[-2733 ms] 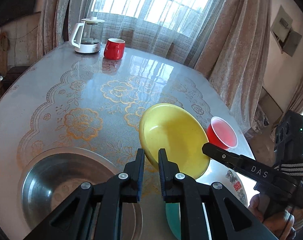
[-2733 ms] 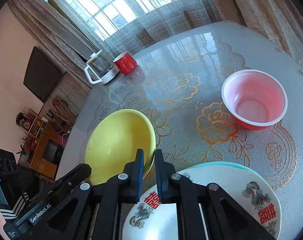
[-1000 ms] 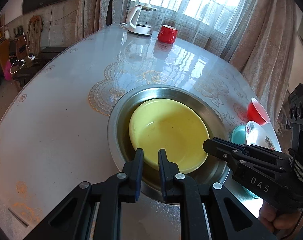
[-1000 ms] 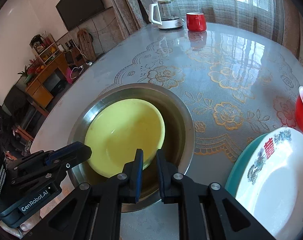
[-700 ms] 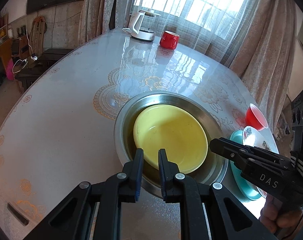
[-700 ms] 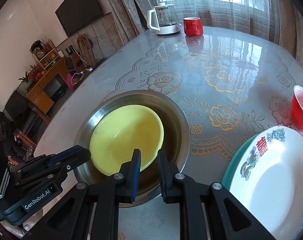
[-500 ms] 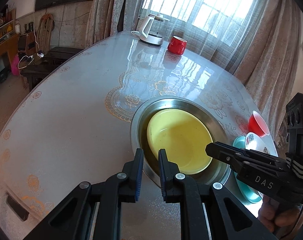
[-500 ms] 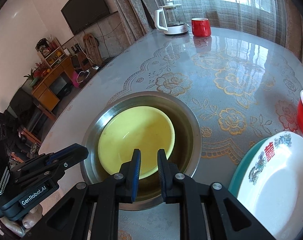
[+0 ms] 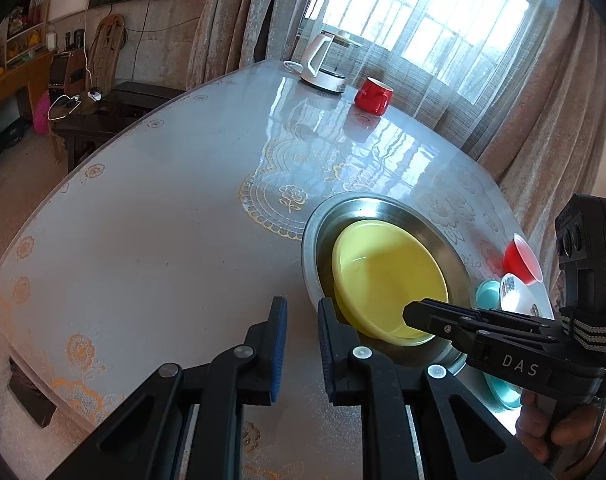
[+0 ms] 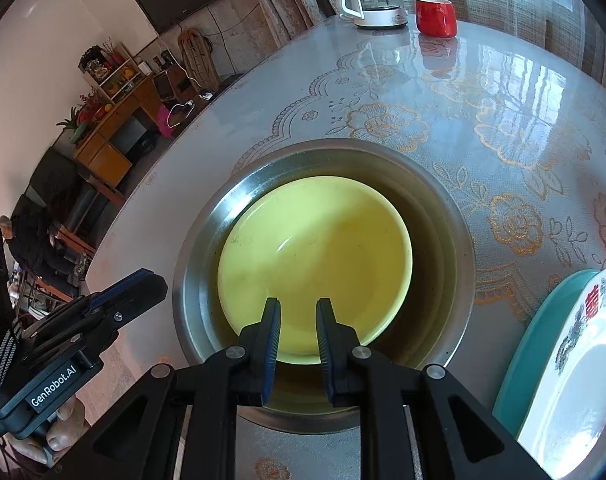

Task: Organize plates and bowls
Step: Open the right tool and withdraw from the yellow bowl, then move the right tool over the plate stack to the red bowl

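The yellow bowl (image 9: 387, 276) (image 10: 315, 248) lies inside the wide steel basin (image 9: 309, 248) (image 10: 199, 240), leaning slightly. My right gripper (image 10: 299, 304) hangs over the bowl's near rim with its jaws almost together and nothing pinched between them; in the left wrist view its tip (image 9: 413, 312) crosses the bowl's right edge. Left of the basin, my left gripper (image 9: 301, 308) is shut and empty over bare tablecloth. A white plate with red characters (image 10: 583, 360) (image 9: 519, 296) rests on a teal plate (image 10: 543, 328) to the right.
A red plastic bowl (image 9: 521, 258) stands beyond the plates near the table's right edge. At the far end are a red mug (image 9: 373, 96) and a white kettle (image 9: 323, 68). The round table's edge curves close on the left.
The yellow bowl, carried above the table earlier, now rests in the steel basin. Over the last second my left gripper slid left off the basin; the bowl stayed put.
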`<state>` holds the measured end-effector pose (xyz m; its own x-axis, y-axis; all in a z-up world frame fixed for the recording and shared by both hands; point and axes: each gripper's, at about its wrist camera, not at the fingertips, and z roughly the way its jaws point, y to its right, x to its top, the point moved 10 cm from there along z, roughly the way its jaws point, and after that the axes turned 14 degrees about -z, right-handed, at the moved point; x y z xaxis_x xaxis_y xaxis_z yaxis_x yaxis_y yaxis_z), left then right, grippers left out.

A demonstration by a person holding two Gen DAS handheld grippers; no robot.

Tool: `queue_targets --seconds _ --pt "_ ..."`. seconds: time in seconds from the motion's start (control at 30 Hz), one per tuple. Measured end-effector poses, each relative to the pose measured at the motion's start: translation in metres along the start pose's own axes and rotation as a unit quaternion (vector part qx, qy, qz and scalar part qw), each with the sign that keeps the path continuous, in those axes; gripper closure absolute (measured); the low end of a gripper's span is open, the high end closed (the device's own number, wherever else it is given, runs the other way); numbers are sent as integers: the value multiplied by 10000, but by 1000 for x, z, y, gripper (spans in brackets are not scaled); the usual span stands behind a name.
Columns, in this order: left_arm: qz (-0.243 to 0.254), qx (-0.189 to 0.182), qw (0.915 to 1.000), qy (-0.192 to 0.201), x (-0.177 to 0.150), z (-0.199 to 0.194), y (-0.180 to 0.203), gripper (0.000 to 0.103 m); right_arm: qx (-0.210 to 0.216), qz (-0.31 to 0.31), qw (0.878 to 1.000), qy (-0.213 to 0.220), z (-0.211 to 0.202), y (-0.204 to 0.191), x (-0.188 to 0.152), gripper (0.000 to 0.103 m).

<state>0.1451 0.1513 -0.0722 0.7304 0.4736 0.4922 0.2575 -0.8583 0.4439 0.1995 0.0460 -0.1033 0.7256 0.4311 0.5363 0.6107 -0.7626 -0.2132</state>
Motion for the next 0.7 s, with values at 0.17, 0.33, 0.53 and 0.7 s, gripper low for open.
queue_targets --seconds 0.17,0.33,0.53,0.7 --pt "128 47 9998 138 -1 -7 4 86 -3 108 9997 235 -12 2 -2 85" --pt "270 52 9995 152 -7 -7 13 85 -175 416 9962 751 -37 18 -6 82" --pt "528 -80 9984 173 -15 -7 36 85 -616 584 9890 1211 -69 37 -16 75" --pt "853 -254 9960 -8 -31 3 73 85 -1031 704 9823 1395 -95 59 -33 75"
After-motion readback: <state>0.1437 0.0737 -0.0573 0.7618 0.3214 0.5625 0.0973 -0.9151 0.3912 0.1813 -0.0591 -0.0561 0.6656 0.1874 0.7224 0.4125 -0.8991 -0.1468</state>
